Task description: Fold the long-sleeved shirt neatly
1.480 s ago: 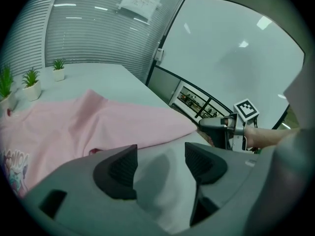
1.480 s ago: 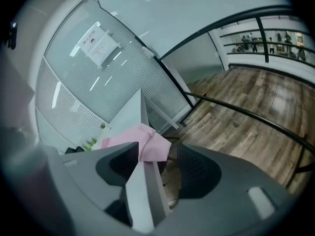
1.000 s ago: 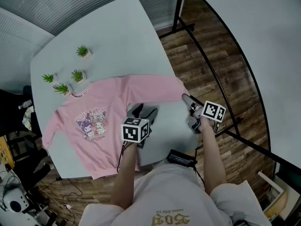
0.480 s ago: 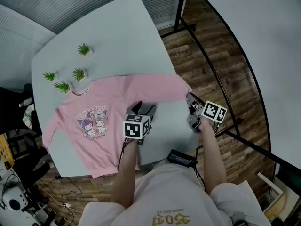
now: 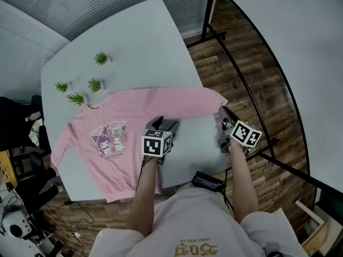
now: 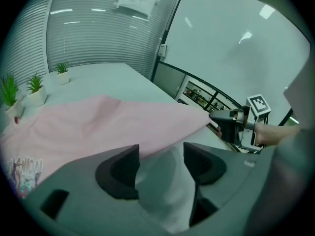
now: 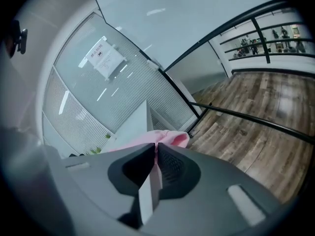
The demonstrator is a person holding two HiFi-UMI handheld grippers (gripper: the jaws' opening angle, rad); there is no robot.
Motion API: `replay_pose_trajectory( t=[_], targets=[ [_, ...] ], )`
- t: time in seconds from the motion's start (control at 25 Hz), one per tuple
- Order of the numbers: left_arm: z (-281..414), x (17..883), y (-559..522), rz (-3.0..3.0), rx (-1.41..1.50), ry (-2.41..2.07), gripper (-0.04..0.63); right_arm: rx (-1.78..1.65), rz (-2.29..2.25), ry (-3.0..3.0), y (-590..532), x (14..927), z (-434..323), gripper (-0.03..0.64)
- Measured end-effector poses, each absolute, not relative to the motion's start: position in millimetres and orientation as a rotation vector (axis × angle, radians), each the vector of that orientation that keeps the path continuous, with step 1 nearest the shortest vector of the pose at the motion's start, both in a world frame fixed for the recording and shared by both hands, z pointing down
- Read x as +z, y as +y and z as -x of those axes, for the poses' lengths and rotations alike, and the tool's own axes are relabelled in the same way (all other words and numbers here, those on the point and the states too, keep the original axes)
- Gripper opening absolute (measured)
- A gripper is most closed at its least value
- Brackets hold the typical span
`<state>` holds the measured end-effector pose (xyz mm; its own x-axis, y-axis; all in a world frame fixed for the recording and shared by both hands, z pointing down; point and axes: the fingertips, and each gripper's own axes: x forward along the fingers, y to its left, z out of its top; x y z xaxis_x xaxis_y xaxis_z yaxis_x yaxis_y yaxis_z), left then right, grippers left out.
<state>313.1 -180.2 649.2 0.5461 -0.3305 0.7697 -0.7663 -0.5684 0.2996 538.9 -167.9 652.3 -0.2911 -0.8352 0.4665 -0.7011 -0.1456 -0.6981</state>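
Wood floor (image 5: 257,90) lies beyond the worktop's R edge. The white worktop (image 5: 139,36) carries a pink long-sleeved shirt (image 5: 128,116), spread front-up across its near half. Collar points toward the far-L corner, hem sits at the near edge, and there's a cartoon print (image 5: 110,138) on the chest. One arm of the shirt runs to the L edge. The other sleeve (image 5: 187,96) stretches to the R edge, w/ its end raised off the surface.

R gripper (image 5: 225,113) is at the R edge. Its jaws have just been closing and now stand nearly together, pinching the cuff end of that sleeve; pink cloth shows at the tips.

L gripper (image 5: 164,125) is approx mid-worktop, over the shirt's side just below the stretched sleeve. Jaws are wide apart w/ nothing pinched; btwn them show bare worktop and the shirt's edge.

A black box (image 5: 208,181) sits at the near edge, toward the near-R corner.

4 small potted plants (image 5: 95,84) stand near the far-L corner, the nearest just beside the collar.
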Motion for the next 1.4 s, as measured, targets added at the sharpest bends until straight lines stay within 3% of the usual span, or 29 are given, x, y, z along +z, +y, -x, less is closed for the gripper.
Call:
replay_pose_trajectory(
  t=[0.32,0.64,1.4],
  targets=[
    [-308,634,-177,-2.19,0.89,-0.84,0.334,-1.308,1.871,1.989,-166,634,-545,0.031],
    [-293,602,-182,-2.226,0.822,-0.912,0.336,-1.2,1.908,2.085,-168,595,-546,0.031],
    [-217,544,-179,-2.202,0.693,-1.144,0.336,-1.003,1.741,2.332,-183,506,-461,0.031]
  ],
)
